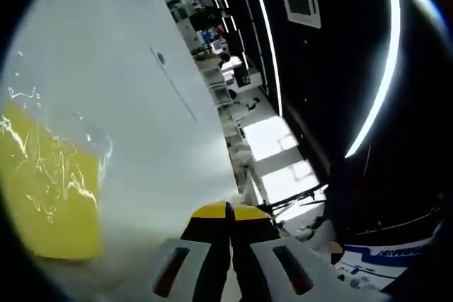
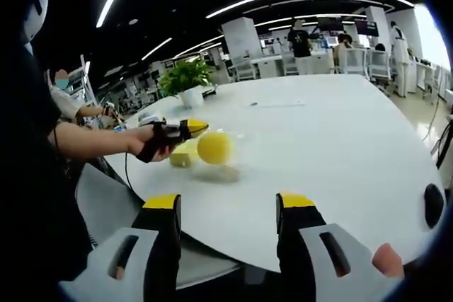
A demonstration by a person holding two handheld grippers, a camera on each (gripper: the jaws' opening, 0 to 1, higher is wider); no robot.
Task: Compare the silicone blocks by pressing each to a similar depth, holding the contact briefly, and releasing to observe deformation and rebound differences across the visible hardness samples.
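White table (image 2: 333,139); yellow silicone block (image 2: 214,148), likely in clear glossy wrap, beside a duller yellow-green one (image 2: 182,155). Both grippers (image 2: 228,206) (image 1: 228,211): black jaws, yellow tips, grey bodies. Green plant (image 2: 185,76) in white pot.

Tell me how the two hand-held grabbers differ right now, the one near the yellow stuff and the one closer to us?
The left gripper has its jaws closed together; the right gripper has its jaws wide apart. The left one is out over the white table beside the yellow blocks; the right one sits back at the table's near edge, with nothing between its jaws. Both have yellow tips on black jaws.
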